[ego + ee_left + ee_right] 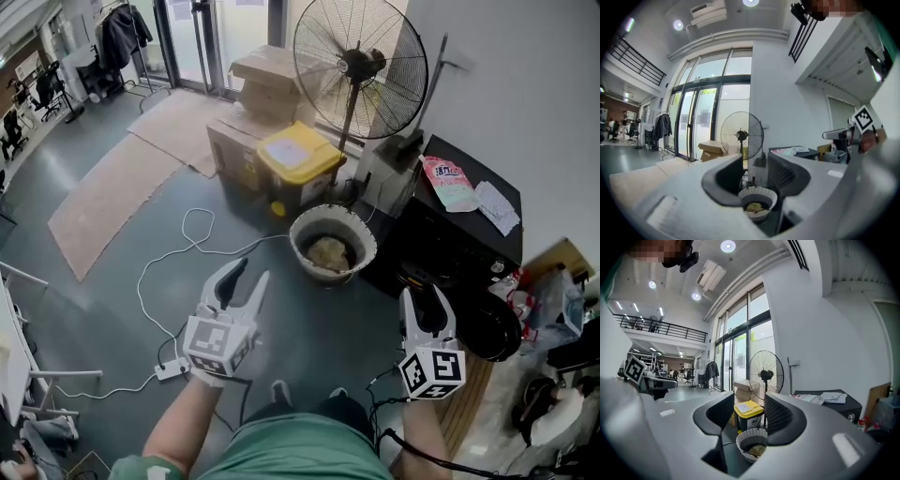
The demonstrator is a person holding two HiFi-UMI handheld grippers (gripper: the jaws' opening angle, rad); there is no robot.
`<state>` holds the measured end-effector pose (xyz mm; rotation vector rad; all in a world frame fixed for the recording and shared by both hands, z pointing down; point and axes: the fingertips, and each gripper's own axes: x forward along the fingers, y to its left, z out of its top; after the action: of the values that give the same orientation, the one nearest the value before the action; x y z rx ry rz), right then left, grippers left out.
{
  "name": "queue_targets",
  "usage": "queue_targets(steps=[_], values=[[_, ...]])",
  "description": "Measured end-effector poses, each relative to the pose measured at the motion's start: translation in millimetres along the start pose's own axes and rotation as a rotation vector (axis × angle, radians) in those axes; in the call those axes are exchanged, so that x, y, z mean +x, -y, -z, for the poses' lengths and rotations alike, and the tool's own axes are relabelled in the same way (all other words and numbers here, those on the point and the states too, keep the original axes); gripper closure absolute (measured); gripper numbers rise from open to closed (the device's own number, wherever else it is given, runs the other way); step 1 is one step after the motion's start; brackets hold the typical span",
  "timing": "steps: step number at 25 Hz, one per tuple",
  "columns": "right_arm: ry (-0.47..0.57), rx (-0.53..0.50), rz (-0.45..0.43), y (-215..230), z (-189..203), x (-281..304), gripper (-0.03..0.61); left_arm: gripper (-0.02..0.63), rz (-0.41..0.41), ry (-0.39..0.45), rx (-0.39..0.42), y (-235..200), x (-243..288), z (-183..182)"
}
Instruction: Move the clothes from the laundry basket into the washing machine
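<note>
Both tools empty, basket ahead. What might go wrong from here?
The white cable loops near your feet, a likely trip hazard. The white round laundry basket sits right beside the black standing fan, so lifting the yellowish cloth high may brush it.

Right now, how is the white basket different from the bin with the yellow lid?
The basket is round; the bin is boxy. The basket is open on top, with a yellowish cloth showing inside; the bin is shut by its lid, so its inside is hidden. The basket is white; the bin is dark with a yellow top. Both stand on the floor near the fan.
</note>
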<state>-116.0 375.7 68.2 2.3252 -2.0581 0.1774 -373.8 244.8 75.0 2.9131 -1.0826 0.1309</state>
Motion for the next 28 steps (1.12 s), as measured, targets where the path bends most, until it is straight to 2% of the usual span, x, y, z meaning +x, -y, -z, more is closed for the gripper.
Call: queue_targets(steps=[4, 11, 15, 21, 28], values=[[-0.021, -0.019, -0.013, -18, 0, 9, 0.396, 0.445, -0.009, -0.012, -0.028, -23, -5, 8], [-0.052, -0.016, -0.03, -6, 9, 56, 0.396, 0.442, -0.039, -0.043, -0.035, -47, 26, 18], [-0.044, 0.004, -0.049, 13, 13, 93, 0.396, 0.442, -0.068, -0.069, -0.012, -59, 56, 20], [-0.044, 0.04, -0.086, 58, 18, 156, 0.396, 0.442, -0.163, -0.085, 0.009, -87, 112, 7], [-0.082, 0.09, -0.126, 112, 37, 217, 0.396, 0.442, -0.205, -0.142, 0.011, -78, 176, 17]])
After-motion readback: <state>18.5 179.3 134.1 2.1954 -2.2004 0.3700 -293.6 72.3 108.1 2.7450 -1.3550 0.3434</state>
